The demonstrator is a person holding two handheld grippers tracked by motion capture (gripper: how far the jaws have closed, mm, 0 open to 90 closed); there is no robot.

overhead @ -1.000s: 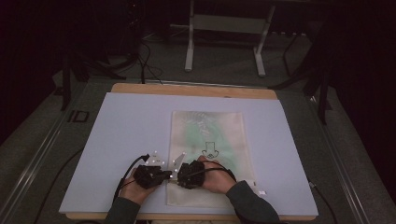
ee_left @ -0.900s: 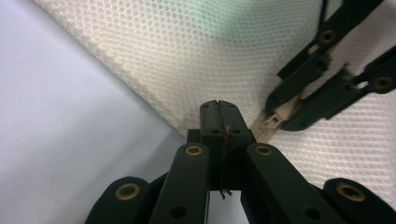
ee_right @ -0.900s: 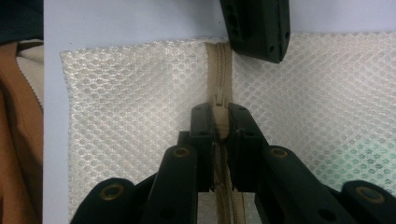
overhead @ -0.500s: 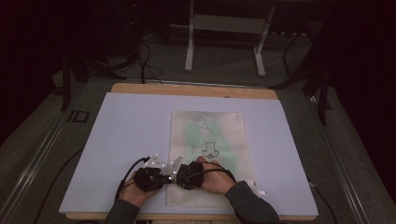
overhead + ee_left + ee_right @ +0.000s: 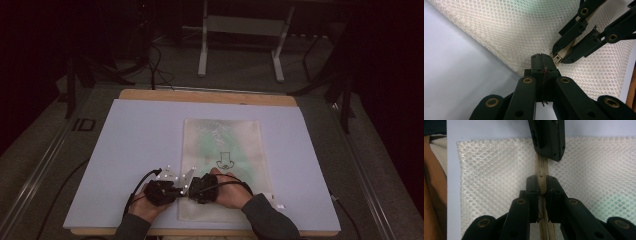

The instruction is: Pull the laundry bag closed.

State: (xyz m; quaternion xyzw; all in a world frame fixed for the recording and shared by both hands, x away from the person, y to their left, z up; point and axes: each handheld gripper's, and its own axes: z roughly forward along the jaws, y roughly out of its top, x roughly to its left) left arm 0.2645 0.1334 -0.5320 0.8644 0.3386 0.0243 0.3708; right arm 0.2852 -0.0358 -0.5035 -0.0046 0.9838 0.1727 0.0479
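Right gripper: jaws nearly closed around the beige zipper, slider pinched between the tips, presumably to draw it along. Left gripper: jaws pressed fully together just beyond, apparently nipping the mesh bag's edge to brace it against that pull. Bag spread flat outward from both grippers, on the pale board, green contents further off.

Both hands have edged slightly leftward along the mesh bag's near end.
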